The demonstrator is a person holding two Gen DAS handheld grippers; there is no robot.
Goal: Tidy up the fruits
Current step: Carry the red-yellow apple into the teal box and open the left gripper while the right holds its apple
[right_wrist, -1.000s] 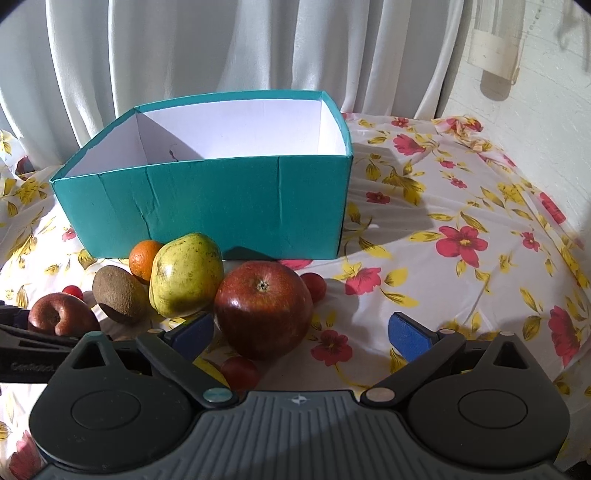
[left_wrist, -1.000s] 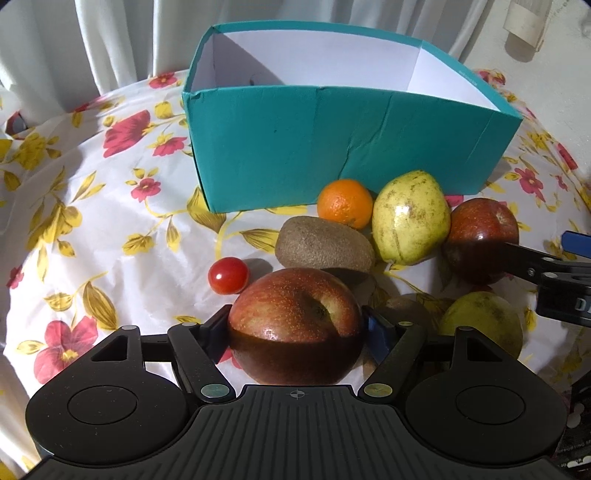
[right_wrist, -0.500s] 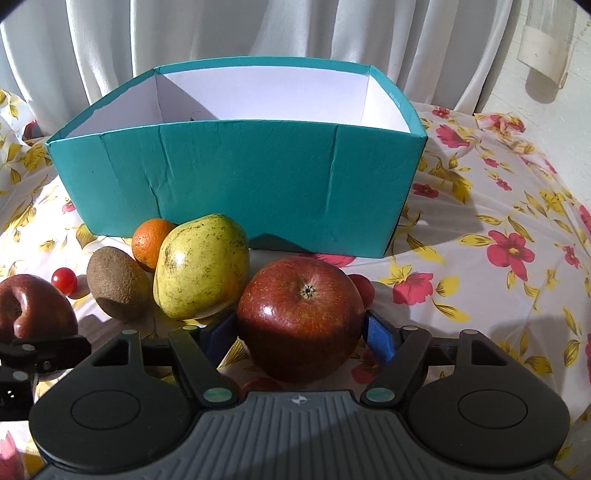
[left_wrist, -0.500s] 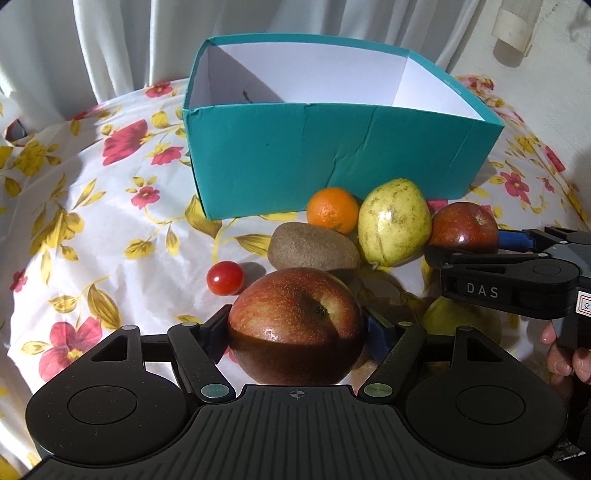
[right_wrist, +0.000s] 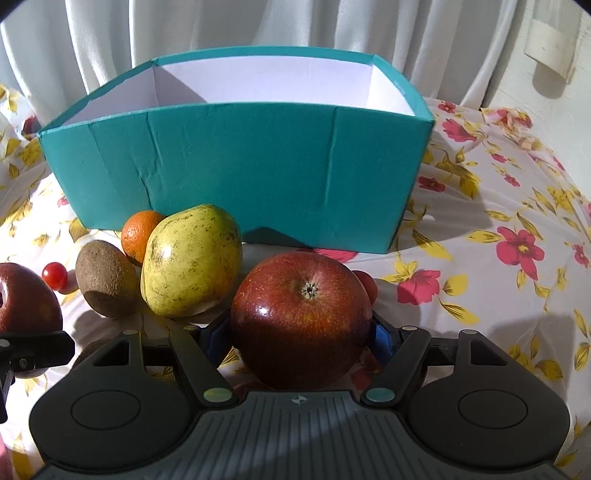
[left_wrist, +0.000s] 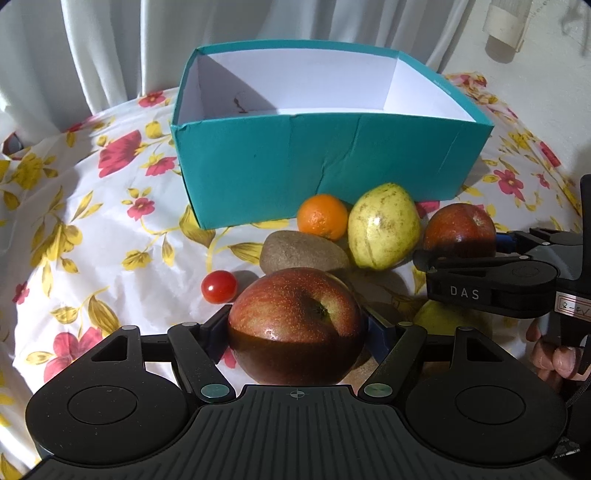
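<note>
Tablecloth (right_wrist: 517, 206) first, white with red and yellow flowers all over it, covering the whole table, with white curtains (right_wrist: 221, 26) hanging at the far side. Sitting on it toward the far end is a big teal box (left_wrist: 325, 166), open top, white inside, nothing in it that I can see.

All the fruit is bunched up on the cloth just near of the box's front wall. Both grippers are down in that pile. The left gripper (left_wrist: 297, 328) is clamped on a speckled red apple (left_wrist: 295, 321), pads pressing on both sides. The right gripper (right_wrist: 301, 332) has its own darker red apple (right_wrist: 301, 317) squeezed between its blue pads, stem end facing up. You can see that second gripper poking in from the right in the left wrist view, with a few fingers (left_wrist: 550, 354) of the person holding it.

Between the two apples, from bigger to smaller: a yellow-green pear (right_wrist: 190, 262) leaning near the box, a brown kiwi (right_wrist: 105, 284) on its left and touching it, and a small orange (right_wrist: 138, 236) tucked behind those two, close to the box wall. Another yellowish fruit (left_wrist: 443, 319) sits low under the right gripper, mostly hidden, can't say what it is.

Tiny stuff: a cherry tomato (left_wrist: 218, 287) on the left of the pile, clear of the kiwi, and another small red one (right_wrist: 365, 284) peeking out right behind the dark apple.
</note>
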